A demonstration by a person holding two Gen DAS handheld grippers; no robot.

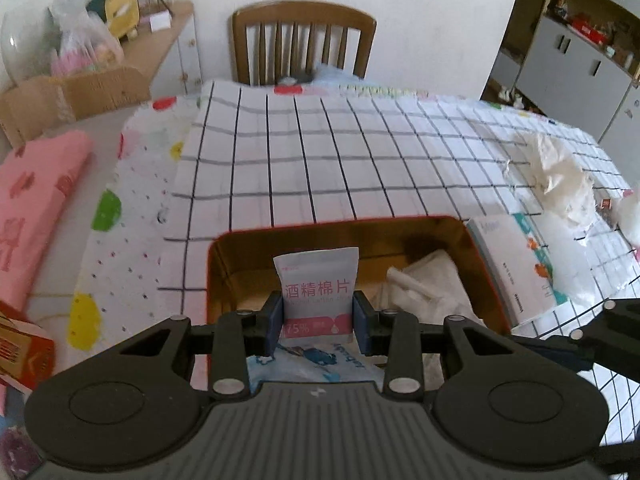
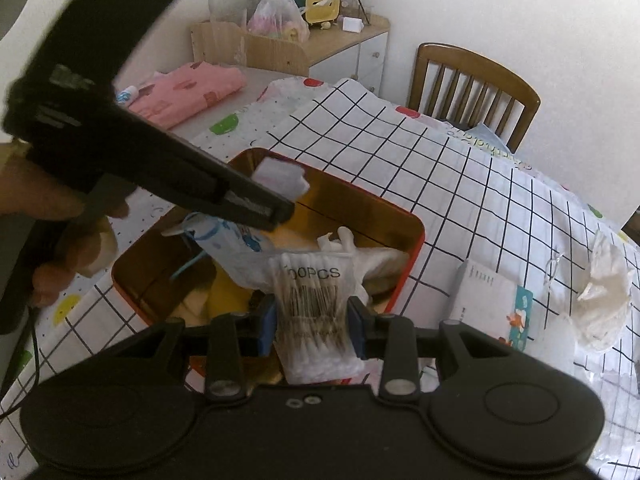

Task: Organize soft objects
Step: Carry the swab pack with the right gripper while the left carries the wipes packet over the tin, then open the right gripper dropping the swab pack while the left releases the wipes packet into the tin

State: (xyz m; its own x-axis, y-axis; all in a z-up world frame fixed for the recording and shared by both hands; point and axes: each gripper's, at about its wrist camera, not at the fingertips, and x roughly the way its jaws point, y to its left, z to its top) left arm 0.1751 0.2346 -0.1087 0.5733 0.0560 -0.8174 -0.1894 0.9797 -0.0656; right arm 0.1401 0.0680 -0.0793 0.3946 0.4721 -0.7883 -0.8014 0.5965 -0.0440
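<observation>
My left gripper [image 1: 318, 322] is shut on a white and pink packet of alcohol cotton pads [image 1: 318, 280], held upright over the open red tin [image 1: 214, 276]. My right gripper [image 2: 312, 322] is shut on a clear bag of cotton swabs [image 2: 314, 300] marked 100PCS, above the near side of the same tin [image 2: 416, 232]. Inside the tin lie a blue-printed wipes pack [image 1: 320, 362] and crumpled white gauze [image 1: 424, 280]. In the right wrist view the left gripper [image 2: 280, 190] reaches in from the left with the white packet [image 2: 280, 176] at its tip.
A grid-patterned cloth [image 1: 320, 160] covers the table. A white tissue pack [image 1: 516, 264] lies right of the tin, crumpled clear plastic [image 1: 560, 176] beyond it. A pink folded cloth [image 1: 36, 200] lies at the left, a wooden chair [image 1: 302, 40] stands behind, and a hand [image 2: 52, 216] holds the left tool.
</observation>
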